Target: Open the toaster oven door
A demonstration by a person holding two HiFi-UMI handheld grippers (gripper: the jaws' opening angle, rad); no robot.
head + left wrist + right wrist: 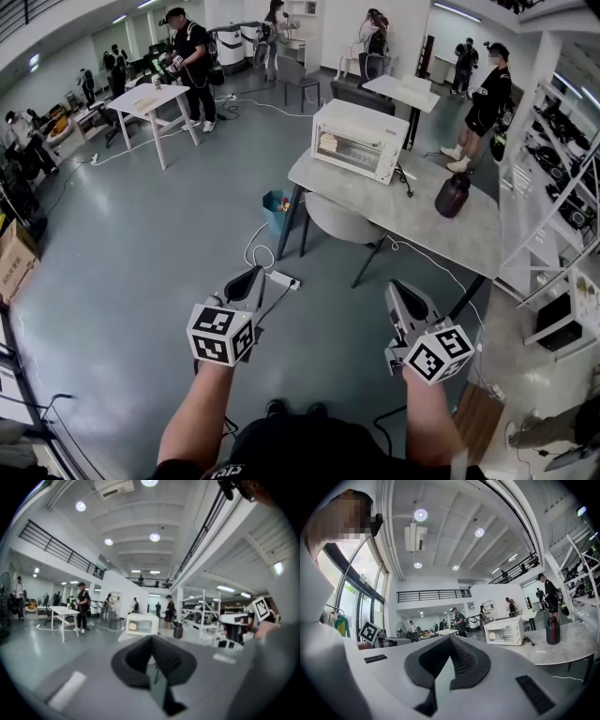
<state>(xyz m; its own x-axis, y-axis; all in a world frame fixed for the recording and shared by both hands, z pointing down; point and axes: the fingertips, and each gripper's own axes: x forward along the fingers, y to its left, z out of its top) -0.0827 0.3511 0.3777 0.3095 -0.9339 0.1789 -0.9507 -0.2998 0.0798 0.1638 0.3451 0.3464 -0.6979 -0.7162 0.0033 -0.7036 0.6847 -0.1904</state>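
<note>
A white toaster oven (359, 140) stands with its door closed on the far left end of a grey table (412, 217); it also shows small in the left gripper view (141, 623) and the right gripper view (504, 631). Both grippers hang over the floor, well short of the table. My left gripper (251, 278) is shut with nothing in it, and its jaws meet in its own view (152, 656). My right gripper (401, 292) is shut and empty too (449, 656).
A dark jug (453, 195) stands on the table right of the oven. Under the table are a blue bin (277, 212), a white stool (339, 220) and a power strip (283, 279) with cables. Several people and white tables (150, 101) fill the back. Shelving (553, 187) lines the right.
</note>
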